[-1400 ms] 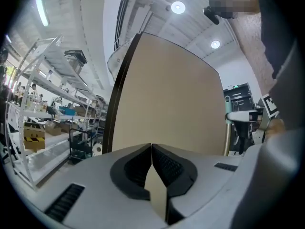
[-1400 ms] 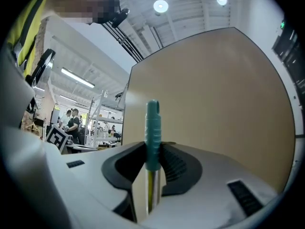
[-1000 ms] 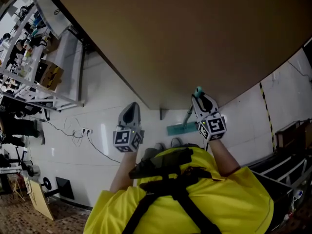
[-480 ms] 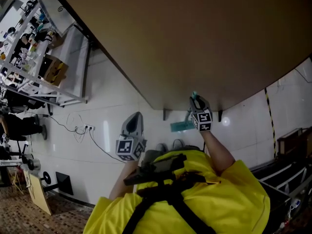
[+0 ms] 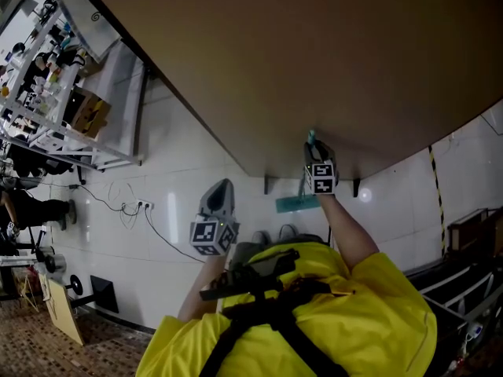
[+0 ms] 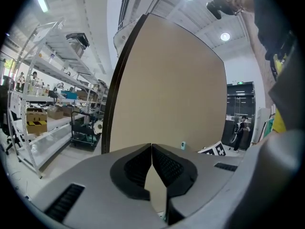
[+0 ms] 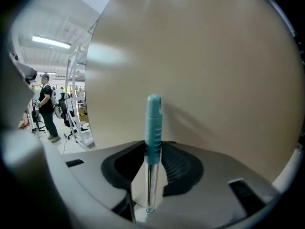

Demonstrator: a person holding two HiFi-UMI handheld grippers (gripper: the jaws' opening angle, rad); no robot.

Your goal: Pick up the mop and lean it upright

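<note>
The mop stands nearly upright against the big brown board (image 5: 314, 53). Its teal head (image 5: 297, 203) rests on the white floor, and its metal shaft ends in a teal grip (image 7: 153, 123) close to the board. My right gripper (image 5: 315, 151) reaches out to the top of the handle. In the right gripper view its jaws (image 7: 153, 149) are opening, with the teal grip still between the pads and touching both. My left gripper (image 5: 220, 188) hangs lower and nearer my body, shut with nothing in it (image 6: 151, 149), and points at the board (image 6: 167, 89).
The board (image 7: 214, 56) fills the view ahead. Metal shelving racks (image 5: 47, 69) with boxes stand at the left. A power strip with its cable (image 5: 134, 209) lies on the tiles. A person (image 5: 31, 206) stands at far left. Yellow-black tape (image 5: 435, 179) marks the floor at right.
My right gripper has carried the mop handle up and away from me, closer to the board. The left gripper has stayed shut and hardly moved.
</note>
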